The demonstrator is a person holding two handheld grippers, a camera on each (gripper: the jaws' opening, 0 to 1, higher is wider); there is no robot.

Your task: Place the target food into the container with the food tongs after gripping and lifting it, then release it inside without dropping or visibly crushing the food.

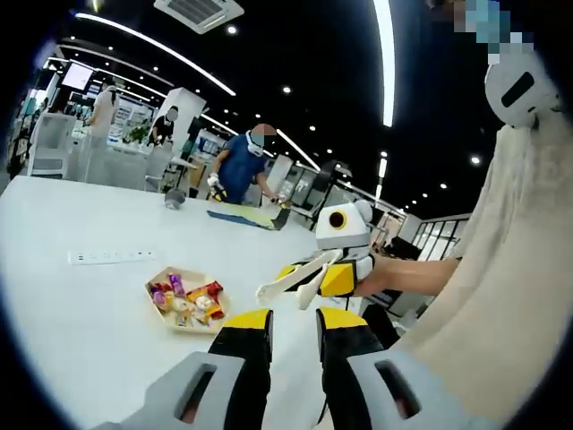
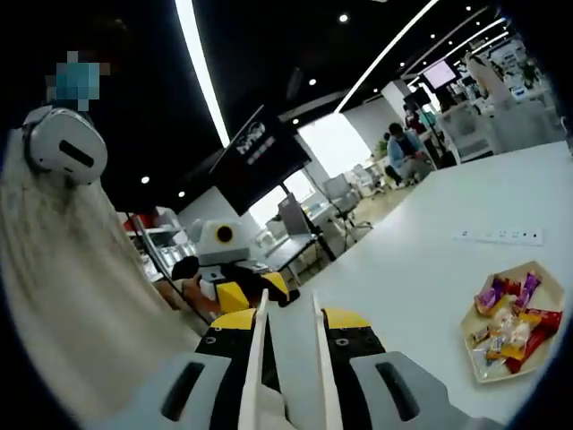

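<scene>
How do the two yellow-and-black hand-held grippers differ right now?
The right gripper holds cream plastic food tongs between its jaws; the left gripper holds nothing. The left gripper's jaws stand apart with a bare gap, while the right gripper's are shut on the tongs. Both share yellow-and-black jaws and hover above the white table.

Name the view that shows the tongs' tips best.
The left gripper view: the cream plastic food tongs show whole, tips apart, held in the right gripper. The right gripper view shows only their two arms, tips cut off.
</scene>
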